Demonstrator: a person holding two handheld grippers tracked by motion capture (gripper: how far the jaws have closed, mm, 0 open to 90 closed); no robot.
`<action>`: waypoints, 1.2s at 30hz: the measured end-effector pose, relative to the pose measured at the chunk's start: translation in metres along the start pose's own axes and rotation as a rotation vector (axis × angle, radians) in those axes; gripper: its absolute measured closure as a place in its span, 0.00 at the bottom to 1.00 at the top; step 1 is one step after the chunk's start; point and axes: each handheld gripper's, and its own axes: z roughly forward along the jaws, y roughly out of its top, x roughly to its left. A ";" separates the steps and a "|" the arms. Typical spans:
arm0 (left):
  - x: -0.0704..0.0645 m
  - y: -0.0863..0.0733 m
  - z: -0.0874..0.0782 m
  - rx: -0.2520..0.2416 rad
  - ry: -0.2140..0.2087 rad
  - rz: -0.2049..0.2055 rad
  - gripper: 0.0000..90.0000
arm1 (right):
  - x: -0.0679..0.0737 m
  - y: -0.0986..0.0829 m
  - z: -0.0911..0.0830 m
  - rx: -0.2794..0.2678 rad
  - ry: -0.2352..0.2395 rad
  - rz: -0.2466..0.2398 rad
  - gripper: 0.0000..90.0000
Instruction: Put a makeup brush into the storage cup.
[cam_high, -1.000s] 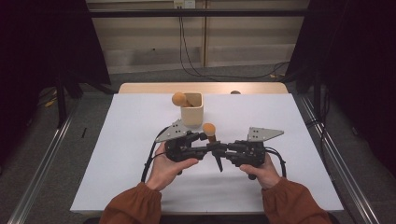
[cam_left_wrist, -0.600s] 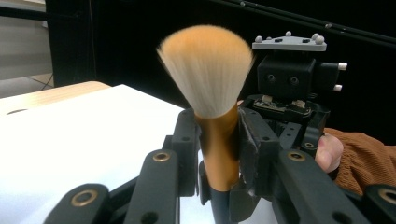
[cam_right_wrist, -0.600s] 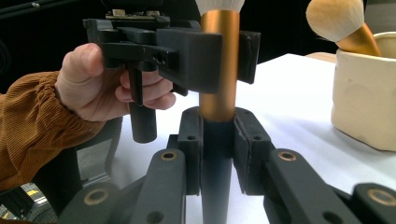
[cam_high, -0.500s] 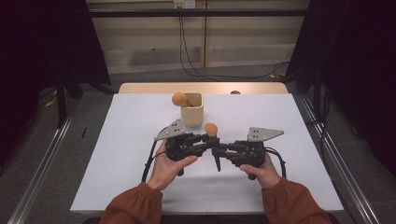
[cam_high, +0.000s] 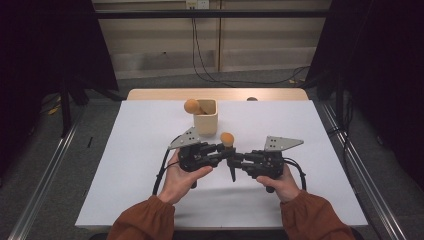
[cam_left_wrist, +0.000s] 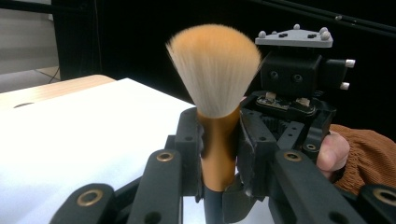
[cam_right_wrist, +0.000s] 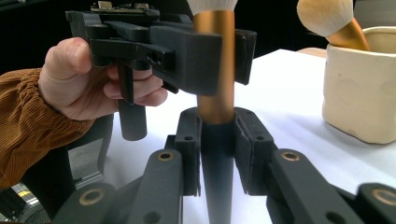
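Observation:
A makeup brush (cam_high: 227, 139) with a tan bristle head, gold ferrule (cam_left_wrist: 217, 149) and black handle (cam_right_wrist: 218, 163) stands upright over the white table, held by both grippers. My left gripper (cam_high: 219, 149) (cam_left_wrist: 218, 140) is shut on the gold ferrule just under the bristles. My right gripper (cam_high: 236, 160) (cam_right_wrist: 217, 140) is shut on the black handle right below the ferrule. The two grippers face each other, left jaws stacked above right jaws. In the right gripper view the left gripper (cam_right_wrist: 187, 51) and its hand show up close.
A cream cup (cam_high: 206, 117) (cam_right_wrist: 362, 84) stands just beyond the grippers, with a second tan brush (cam_high: 191, 106) (cam_right_wrist: 331, 18) leaning in it. The white table sheet (cam_high: 125, 165) has a wooden strip (cam_high: 150, 94) at its far edge. Dark curtains flank the table.
Both hands and the brush have crept very slightly to the right. Both grips look the same as before.

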 end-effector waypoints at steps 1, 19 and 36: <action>0.001 0.000 0.000 0.000 0.000 -0.002 0.81 | 0.000 0.000 0.000 0.002 -0.003 0.001 0.80; 0.002 0.005 -0.005 -0.006 0.040 0.013 0.81 | 0.004 0.002 0.003 0.067 -0.081 -0.031 0.20; 0.009 0.007 -0.018 0.000 0.086 0.019 0.81 | -0.005 -0.003 -0.015 0.016 -0.285 0.020 0.03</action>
